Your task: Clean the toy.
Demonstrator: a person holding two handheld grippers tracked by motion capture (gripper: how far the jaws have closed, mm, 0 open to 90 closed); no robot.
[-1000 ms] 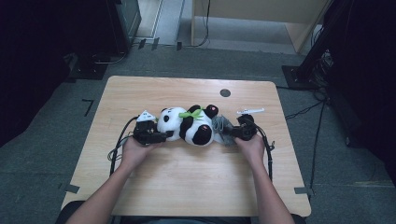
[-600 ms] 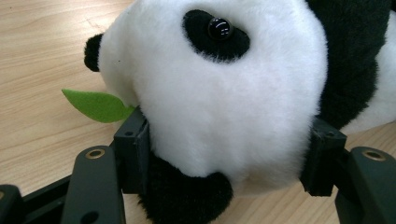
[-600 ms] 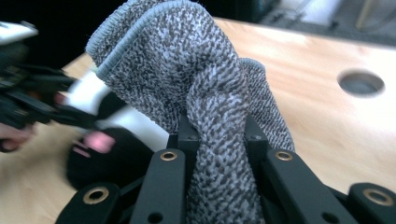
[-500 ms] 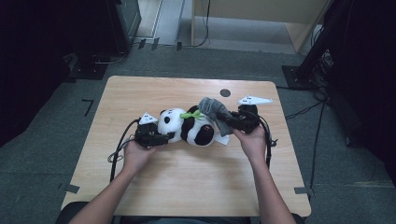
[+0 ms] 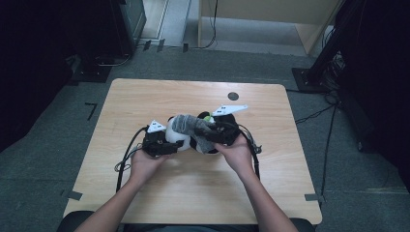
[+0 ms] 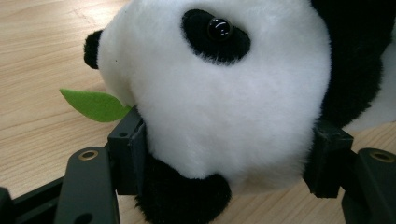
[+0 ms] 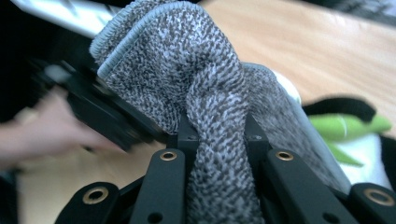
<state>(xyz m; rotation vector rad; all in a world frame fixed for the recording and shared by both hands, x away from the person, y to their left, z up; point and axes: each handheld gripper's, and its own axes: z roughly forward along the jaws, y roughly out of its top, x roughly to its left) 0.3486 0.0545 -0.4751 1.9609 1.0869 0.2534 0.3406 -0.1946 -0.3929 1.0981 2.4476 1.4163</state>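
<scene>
Here, near the middle of the pale wooden desk [image 5: 145, 96]: a plush panda [image 6: 219, 93], white and fluffy with black ear, black eye patch and a glossy bead eye, lying on its side across the boards. Beside its head, a green felt leaf [image 6: 93, 105], flat against the wood. Over the panda in the high view, a grey speckled cloth [image 5: 193, 126] with a stitched hem, draped from above and bunched into a thick fold. On the person's left, the left tool [image 5: 167, 146], low at desk level, pointing toward the panda's head from the side, carried by the left hand [image 5: 142, 164] with forearm stretched up from the near edge. Jaws of that tool set either side of the white head, pads against the fur in the left gripper view, having just been opening a little, the head between them yet. On the other side, the right tool [image 7: 217, 128], raised above the panda and angled in toward it, gripped by the right hand [image 5: 239, 152]. Jaws there squeezed tight on the fold of cloth, fabric spilling up and down from the pinch in the right gripper view. Farther back on the desk, a small dark round mark [image 5: 233, 95].
</scene>
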